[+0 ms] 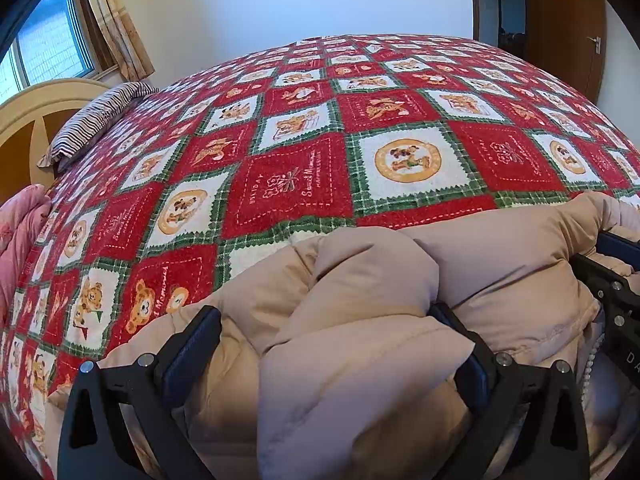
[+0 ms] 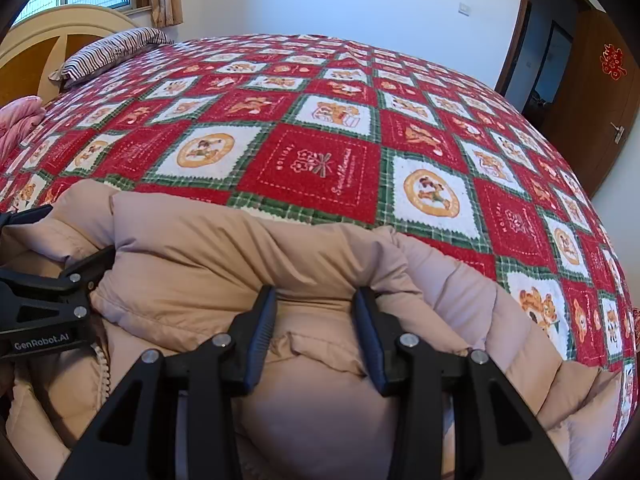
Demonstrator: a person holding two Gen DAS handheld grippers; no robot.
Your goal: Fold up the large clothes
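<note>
A beige puffer jacket [image 1: 520,264] [image 2: 200,248] lies bunched at the near edge of the bed, its white zipper [image 2: 105,364] showing at the left. My left gripper [image 1: 322,324] stands wide over it. A thick folded roll of the jacket sits between the fingers and touches the right finger [image 1: 464,344], with a gap at the left one. My right gripper [image 2: 314,300] is narrowed onto a puffy bulge of the jacket that fills the space between its pads. Each gripper shows at the edge of the other's view: the right gripper [image 1: 604,252], the left gripper [image 2: 64,232].
A red, green and white teddy-bear quilt [image 1: 288,184] [image 2: 320,168] covers the bed beyond the jacket. A striped pillow [image 2: 112,52] and a pink duvet [image 1: 20,220] lie by the wooden headboard [image 2: 48,40] at the left. A brown door [image 2: 592,92] stands at the right.
</note>
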